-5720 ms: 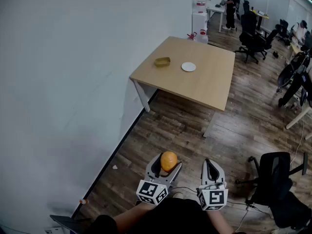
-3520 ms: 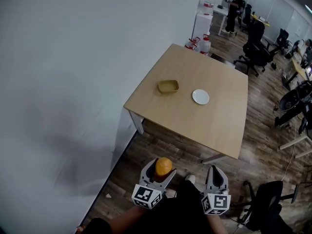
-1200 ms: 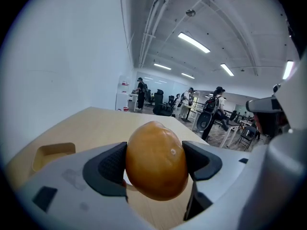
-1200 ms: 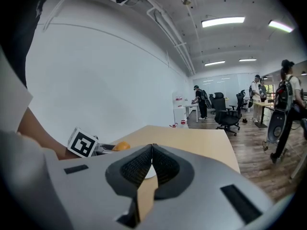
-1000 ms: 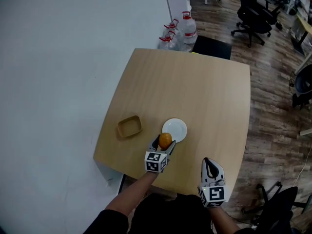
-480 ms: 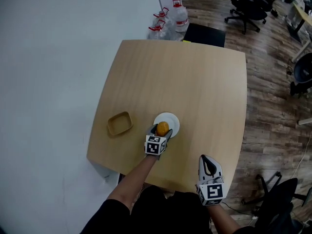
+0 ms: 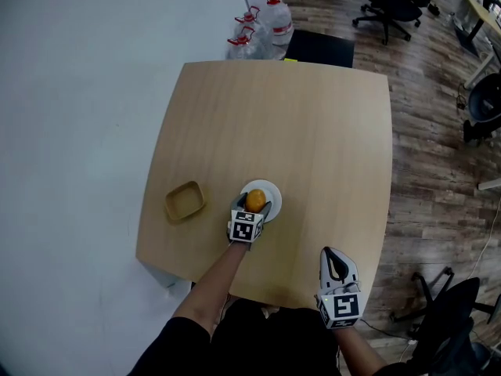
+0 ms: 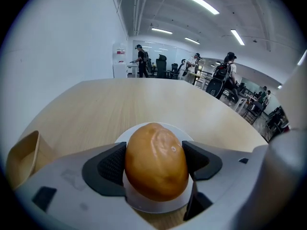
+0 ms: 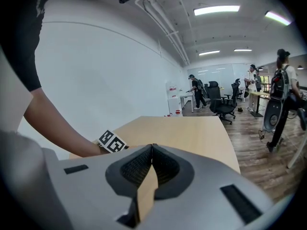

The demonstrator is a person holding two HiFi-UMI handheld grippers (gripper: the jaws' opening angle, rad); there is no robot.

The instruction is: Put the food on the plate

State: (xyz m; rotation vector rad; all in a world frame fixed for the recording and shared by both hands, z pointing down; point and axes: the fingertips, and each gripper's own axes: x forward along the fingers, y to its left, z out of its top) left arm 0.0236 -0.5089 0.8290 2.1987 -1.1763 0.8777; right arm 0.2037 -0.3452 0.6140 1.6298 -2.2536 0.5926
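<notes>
I'm holding the food (image 8: 156, 161) in my left gripper (image 7: 253, 207), jaws snug against its sides, just above the plate (image 7: 272, 195). My right gripper (image 9: 151, 169) is idling, pressed closed on nothing. Carrying looks done; lowering and letting go remain.
</notes>
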